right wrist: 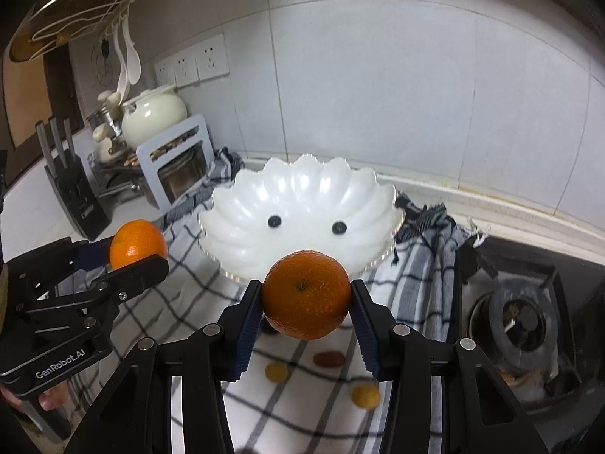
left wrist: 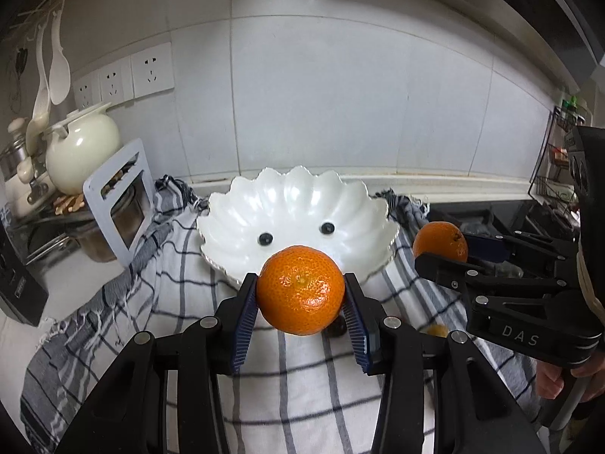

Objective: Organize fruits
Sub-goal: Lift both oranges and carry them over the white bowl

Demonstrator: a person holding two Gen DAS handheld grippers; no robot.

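Here, in the left wrist view, the left gripper (left wrist: 301, 295) clamps one orange (left wrist: 301, 289) at lower centre before the white scalloped bowl (left wrist: 242, 208) with two dark berries (left wrist: 265, 238), while the right wrist view shows the right gripper (right wrist: 307, 297) clamping a second orange (right wrist: 306, 294), three small fruits (right wrist: 276, 372) on the checked cloth (right wrist: 189, 291), tiled wall (right wrist: 416, 94) behind.

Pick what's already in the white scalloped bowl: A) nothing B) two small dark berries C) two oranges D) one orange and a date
B: only two small dark berries lie in the white scalloped bowl; each orange is clamped in a hand-held gripper, left and right, short of the bowl.
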